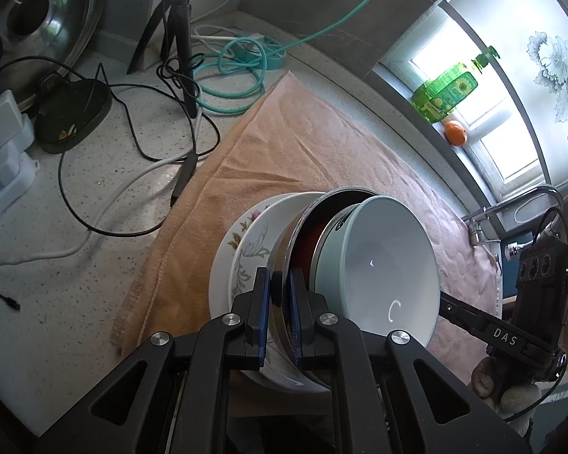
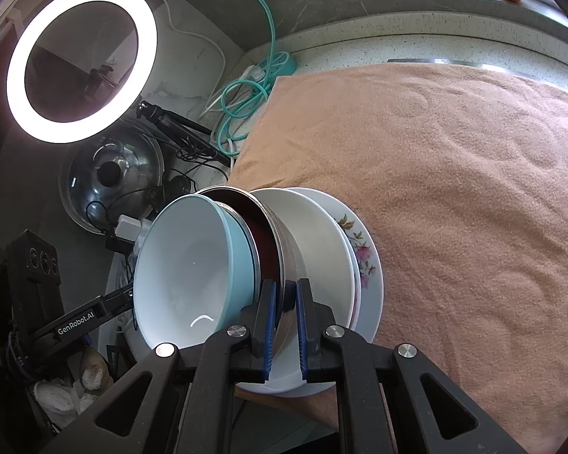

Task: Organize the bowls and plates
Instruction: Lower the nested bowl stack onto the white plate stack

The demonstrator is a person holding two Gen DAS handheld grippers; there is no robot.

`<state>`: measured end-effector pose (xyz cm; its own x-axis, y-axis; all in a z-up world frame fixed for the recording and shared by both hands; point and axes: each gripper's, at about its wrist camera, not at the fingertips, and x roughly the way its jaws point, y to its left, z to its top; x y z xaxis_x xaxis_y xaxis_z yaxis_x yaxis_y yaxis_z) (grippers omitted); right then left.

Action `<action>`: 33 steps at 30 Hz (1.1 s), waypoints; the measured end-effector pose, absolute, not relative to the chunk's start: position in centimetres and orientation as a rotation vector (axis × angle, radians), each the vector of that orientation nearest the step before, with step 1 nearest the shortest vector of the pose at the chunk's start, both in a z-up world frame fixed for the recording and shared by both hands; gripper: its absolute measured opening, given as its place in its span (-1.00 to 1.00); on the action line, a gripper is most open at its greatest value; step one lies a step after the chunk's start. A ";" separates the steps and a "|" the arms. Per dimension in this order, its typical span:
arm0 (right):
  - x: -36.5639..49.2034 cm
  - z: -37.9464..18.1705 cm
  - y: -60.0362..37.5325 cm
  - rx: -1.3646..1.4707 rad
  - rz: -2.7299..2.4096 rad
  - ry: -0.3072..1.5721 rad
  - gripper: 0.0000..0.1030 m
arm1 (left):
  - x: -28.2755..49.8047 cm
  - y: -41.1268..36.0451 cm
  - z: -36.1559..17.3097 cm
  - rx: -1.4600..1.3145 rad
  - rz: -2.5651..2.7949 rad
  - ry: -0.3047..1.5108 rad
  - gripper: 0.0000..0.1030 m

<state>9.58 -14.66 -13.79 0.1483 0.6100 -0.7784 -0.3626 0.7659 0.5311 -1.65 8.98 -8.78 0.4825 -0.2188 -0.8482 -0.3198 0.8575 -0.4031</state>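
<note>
- Stack: pale blue bowl (image 1: 390, 265) w/ white inside, nested in a steel bowl (image 1: 284, 265) w/ dark red inside, that sitting in a plain white plate (image 1: 269, 219), then a floral plate (image 1: 231, 249) (pink flowers, grey-green leaves) at the bottom.
- Whole stack looks tipped in both views; sits at the near edge of the peach towel (image 1: 284, 132), over the towel's front corner.
- Left gripper (image 1: 282, 302): blue pads nearly together, clamped on the steel bowl rim, one pad inside, one outside.
- Right gripper (image 2: 286, 321): same narrow gap, pinching the steel bowl rim on the opposite side of the stack.
- Blue bowl rim sits just beside each gripper's inner pad; touching or not, can't tell.
- Room: towel beyond the stack is broad and bare, runs to the speckled counter (image 1: 94, 208) by the windowsill.
- Left side cluttered: black cables (image 1: 140, 143), teal cable coil (image 1: 231, 75), tripod (image 1: 181, 38), pot lid (image 1: 38, 19), ring light (image 2: 81, 62).
- Faucet (image 1: 511, 208) near the towel's far right edge; green bottle (image 1: 447, 90) and orange (image 1: 456, 133) on the sill, well apart from the stack.
</note>
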 end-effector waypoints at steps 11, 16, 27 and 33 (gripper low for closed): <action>9.7 -14.0 -14.6 0.238 0.705 1.241 -0.82 | -1.6 9.0 -9.0 -0.567 0.069 1.091 -0.84; 9.8 -14.1 -14.6 0.239 0.703 1.244 -0.81 | -1.5 9.1 -9.2 -0.572 0.066 1.088 -0.84; 9.5 -14.0 -14.7 0.229 0.703 1.246 -0.81 | -1.4 9.1 -9.2 -0.566 0.061 1.091 -0.84; 9.2 -14.0 -14.8 0.236 0.701 1.248 -0.80 | -1.4 8.9 -9.1 -0.571 0.059 1.088 -0.84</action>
<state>9.18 -14.81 -14.05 0.1434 0.6032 -0.7846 -0.3564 0.7711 0.5276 -1.37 8.95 -9.14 0.4773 -0.2284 -0.8485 -0.3187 0.8549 -0.4094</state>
